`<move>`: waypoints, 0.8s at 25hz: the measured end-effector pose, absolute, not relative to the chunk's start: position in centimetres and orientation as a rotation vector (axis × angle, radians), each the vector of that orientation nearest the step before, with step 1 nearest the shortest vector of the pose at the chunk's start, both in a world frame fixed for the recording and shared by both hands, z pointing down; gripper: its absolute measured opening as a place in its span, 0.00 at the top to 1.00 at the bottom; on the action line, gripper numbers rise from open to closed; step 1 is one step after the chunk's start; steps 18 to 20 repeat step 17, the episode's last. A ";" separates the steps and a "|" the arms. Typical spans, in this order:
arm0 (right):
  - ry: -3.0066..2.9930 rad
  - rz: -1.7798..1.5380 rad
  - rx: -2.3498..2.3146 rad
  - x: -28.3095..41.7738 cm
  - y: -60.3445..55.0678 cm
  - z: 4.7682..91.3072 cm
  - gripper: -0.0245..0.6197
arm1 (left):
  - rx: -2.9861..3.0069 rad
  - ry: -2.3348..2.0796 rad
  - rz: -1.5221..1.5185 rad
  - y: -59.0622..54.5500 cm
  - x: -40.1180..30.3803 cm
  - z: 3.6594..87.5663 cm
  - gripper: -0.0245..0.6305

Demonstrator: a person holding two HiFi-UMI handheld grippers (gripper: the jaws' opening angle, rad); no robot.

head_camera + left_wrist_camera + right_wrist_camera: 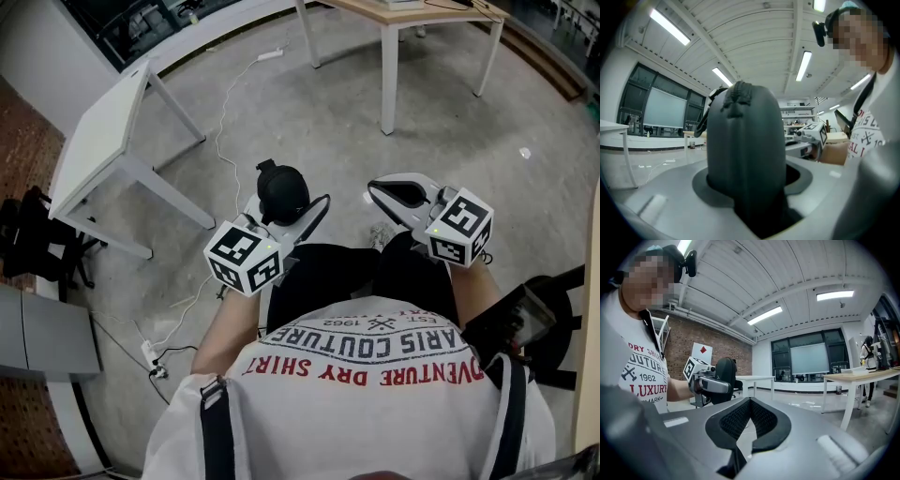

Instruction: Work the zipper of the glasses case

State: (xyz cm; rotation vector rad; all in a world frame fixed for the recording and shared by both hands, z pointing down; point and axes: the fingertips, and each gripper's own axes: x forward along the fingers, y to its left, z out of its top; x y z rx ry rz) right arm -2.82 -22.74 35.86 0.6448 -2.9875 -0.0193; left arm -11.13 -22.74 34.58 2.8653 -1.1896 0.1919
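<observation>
Standing roughly upright, the glasses case (282, 190) is held by its lower part in the left tongs (284, 216), which are closed on its two flanks. It is carried in the air in front of the person, above the floor (328, 103), and rests on no worktop. The right tongs (380, 195) are held beside it at about the same height. They are brought fully together, tip against tip, and nothing is caught between them.

The coming move is judged to turn on one relation. The case lies to the left of the free right tongs, near but not touching. Its long axis runs up and down, while both tongs point forward and about level. The zipper would therefore have to be reached by carrying the right tongs sideways towards the case, since the left hand is taken up with holding it.

In the head view the case is seen end-on, as a rounded dark lump. Only in the left gripper view are its height and a puckered ridge at its top end shown. Whether that ridge is the zipper pull cannot be told. In the right gripper view the meeting of the bare pads is made plain, and the case is shown from the side, rising above the left tongs.
</observation>
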 end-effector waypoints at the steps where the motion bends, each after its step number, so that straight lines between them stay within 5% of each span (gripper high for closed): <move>1: -2.987 -0.019 0.644 -2.9 -22.8 35.9 0.97 | 2.866 -1.190 0.195 -22.8 -11.1 34.6 0.58; 20: -2.951 -0.055 0.658 -3.2 -21.8 36.1 0.97 | 2.890 -1.183 0.208 -21.9 -10.9 34.3 0.58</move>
